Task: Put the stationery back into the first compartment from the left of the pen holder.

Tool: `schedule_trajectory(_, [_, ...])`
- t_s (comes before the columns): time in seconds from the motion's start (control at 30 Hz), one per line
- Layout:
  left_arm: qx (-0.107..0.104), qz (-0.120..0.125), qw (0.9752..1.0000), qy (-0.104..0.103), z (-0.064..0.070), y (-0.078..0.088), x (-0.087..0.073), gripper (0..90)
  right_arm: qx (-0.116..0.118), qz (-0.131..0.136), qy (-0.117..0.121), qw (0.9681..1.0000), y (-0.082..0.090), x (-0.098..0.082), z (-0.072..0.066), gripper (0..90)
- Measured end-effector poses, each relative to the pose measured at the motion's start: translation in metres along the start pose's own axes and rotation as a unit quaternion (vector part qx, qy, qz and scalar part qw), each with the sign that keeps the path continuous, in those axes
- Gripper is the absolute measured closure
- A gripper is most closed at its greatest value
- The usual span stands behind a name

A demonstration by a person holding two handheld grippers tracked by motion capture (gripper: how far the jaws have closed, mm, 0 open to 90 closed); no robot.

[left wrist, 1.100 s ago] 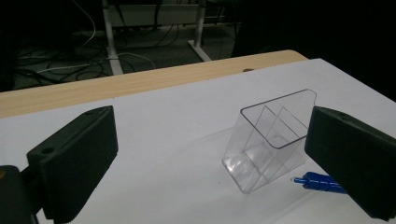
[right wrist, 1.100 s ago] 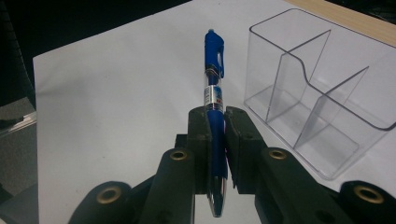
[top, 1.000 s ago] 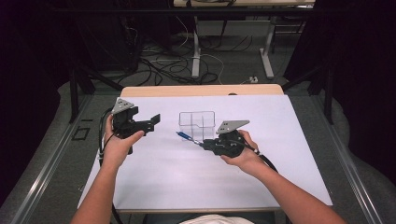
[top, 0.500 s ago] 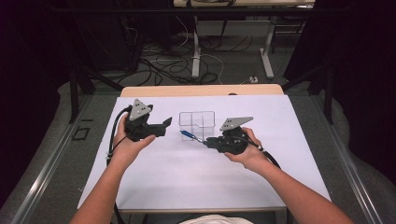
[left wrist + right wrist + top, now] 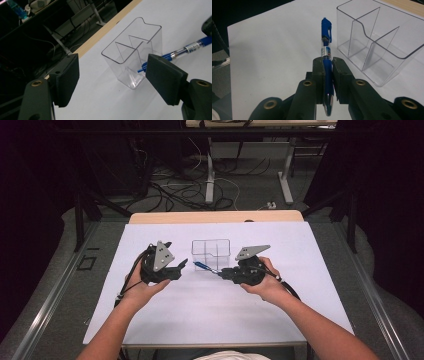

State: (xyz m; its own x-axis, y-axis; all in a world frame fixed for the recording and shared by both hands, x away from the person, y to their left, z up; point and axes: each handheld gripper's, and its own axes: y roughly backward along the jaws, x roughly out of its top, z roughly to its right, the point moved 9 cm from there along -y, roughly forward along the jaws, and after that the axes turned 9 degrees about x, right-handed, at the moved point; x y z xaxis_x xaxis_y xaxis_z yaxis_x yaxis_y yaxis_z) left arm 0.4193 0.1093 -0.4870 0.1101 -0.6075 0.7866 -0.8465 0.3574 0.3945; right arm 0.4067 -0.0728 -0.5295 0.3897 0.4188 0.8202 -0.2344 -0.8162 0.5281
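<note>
A blue pen point(image 5: 202, 266) sticks out of my right gripper point(image 5: 222, 272), which is shut on its barrel just in front of a clear divided holder point(image 5: 211, 247). In the right gripper view the pen point(image 5: 326, 37) points away past the jaws of that gripper point(image 5: 327, 72), with the holder point(image 5: 382, 42) to its right. My left gripper point(image 5: 182, 266) hovers left of the holder. Its jaws have just been closing and stand apart with nothing pressed between them. In the left gripper view the holder point(image 5: 135, 50) stands ahead of the gripper point(image 5: 113, 80), and the pen point(image 5: 190, 47) shows behind it.
A white sheet point(image 5: 210, 320) covers the wooden table point(image 5: 215, 216). Beyond the far edge lie cables and desk legs point(image 5: 210, 175) on a dark floor. A metal rail point(image 5: 55, 290) runs along the left side.
My left gripper has moved right, toward the clear holder, and its jaws stand narrower than before. The right gripper has kept still with the pen.
</note>
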Motion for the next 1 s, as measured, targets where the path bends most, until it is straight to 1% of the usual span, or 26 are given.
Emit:
schedule_trajectory(0.1, [0.003, 0.002, 0.9995, -0.032, 0.006, 0.003, 0.000, 29.1, 0.002, -0.002, 0.002, 1.0000, -0.001, 0.000, -0.002, 80.9])
schedule_trajectory(0.13, [0.006, 0.004, 0.9990, -0.044, 0.008, 0.004, 0.001, 29.6, 0.005, -0.010, 0.001, 0.9999, 0.000, 0.000, -0.003, 80.9])
schedule_trajectory(0.17, [0.008, 0.004, 0.9985, -0.055, 0.010, 0.005, 0.001, 30.3, 0.002, -0.004, 0.003, 1.0000, -0.001, 0.001, -0.003, 80.9])
schedule_trajectory(0.23, [0.010, 0.006, 0.9969, -0.077, 0.014, 0.008, 0.001, 31.4, 0.003, -0.006, 0.002, 1.0000, -0.001, 0.001, -0.003, 81.0])
schedule_trajectory(0.3, [0.011, 0.007, 0.9953, -0.096, 0.018, 0.010, 0.001, 33.0, 0.000, -0.002, 0.002, 1.0000, -0.002, 0.002, -0.002, 81.0])
schedule_trajectory(0.33, [0.014, 0.009, 0.9944, -0.104, 0.020, 0.010, 0.001, 33.1, 0.002, -0.002, 0.004, 1.0000, -0.002, 0.002, -0.002, 81.0])
schedule_trajectory(0.37, [0.018, 0.010, 0.9930, -0.116, 0.022, 0.011, 0.001, 33.4, 0.003, -0.006, 0.001, 1.0000, -0.002, 0.002, -0.003, 81.0])
schedule_trajectory(0.4, [0.017, 0.013, 0.9918, -0.126, 0.024, 0.012, 0.002, 34.3, 0.004, -0.010, 0.002, 0.9999, -0.001, 0.002, -0.003, 81.0])
schedule_trajectory(0.43, [0.017, 0.017, 0.9905, -0.136, 0.027, 0.013, 0.002, 35.9, 0.003, -0.005, 0.002, 1.0000, -0.002, 0.003, -0.003, 80.9])
schedule_trajectory(0.5, [0.020, 0.019, 0.9875, -0.155, 0.031, 0.015, 0.002, 37.2, 0.004, -0.006, 0.003, 1.0000, -0.002, 0.003, -0.004, 81.0])
schedule_trajectory(0.57, [0.020, 0.021, 0.9832, -0.180, 0.037, 0.015, 0.002, 37.6, 0.006, -0.009, 0.002, 0.9999, -0.003, 0.002, -0.004, 80.9])
schedule_trajectory(0.6, [0.022, 0.027, 0.9823, -0.184, 0.041, 0.015, 0.002, 38.0, 0.006, -0.008, 0.002, 0.9999, -0.003, 0.001, -0.004, 81.0])
schedule_trajectory(0.63, [0.021, 0.029, 0.9798, -0.197, 0.044, 0.016, 0.002, 38.2, 0.006, -0.010, 0.001, 0.9999, -0.004, 0.001, -0.005, 80.9])
schedule_trajectory(0.67, [0.019, 0.032, 0.9775, -0.208, 0.048, 0.016, 0.002, 39.2, 0.007, -0.004, 0.003, 1.0000, -0.005, 0.001, -0.005, 80.9])
schedule_trajectory(0.7, [0.017, 0.033, 0.9756, -0.216, 0.052, 0.016, 0.001, 41.1, 0.009, -0.019, 0.002, 0.9998, -0.003, -0.001, -0.006, 81.0])
schedule_trajectory(0.73, [0.015, 0.033, 0.9751, -0.219, 0.056, 0.016, 0.000, 41.3, 0.009, -0.017, 0.001, 0.9998, -0.004, -0.001, -0.006, 80.9])
schedule_trajectory(0.8, [0.015, 0.032, 0.9698, -0.241, 0.062, 0.017, -0.001, 42.5, 0.012, -0.020, 0.000, 0.9997, -0.005, -0.003, -0.007, 81.0])
schedule_trajectory(0.83, [0.012, 0.033, 0.9684, -0.247, 0.066, 0.017, -0.002, 43.0, 0.011, -0.016, 0.000, 0.9998, -0.006, -0.003, -0.007, 81.0])
schedule_trajectory(0.87, [0.011, 0.033, 0.9675, -0.251, 0.069, 0.017, -0.003, 43.6, 0.011, -0.016, -0.001, 0.9998, -0.006, -0.003, -0.008, 80.9])
schedule_trajectory(0.93, [0.010, 0.031, 0.9641, -0.264, 0.074, 0.016, -0.005, 44.8, 0.013, -0.021, -0.003, 0.9997, -0.007, -0.006, -0.008, 81.0])
schedule_trajectory(0.97, [0.007, 0.032, 0.9634, -0.266, 0.077, 0.016, -0.007, 45.6, 0.013, -0.020, -0.002, 0.9997, -0.008, -0.006, -0.008, 81.0])
schedule_trajectory(1.0, [0.008, 0.032, 0.9618, -0.272, 0.079, 0.015, -0.008, 45.9, 0.014, -0.022, -0.004, 0.9996, -0.009, -0.007, -0.009, 81.0])
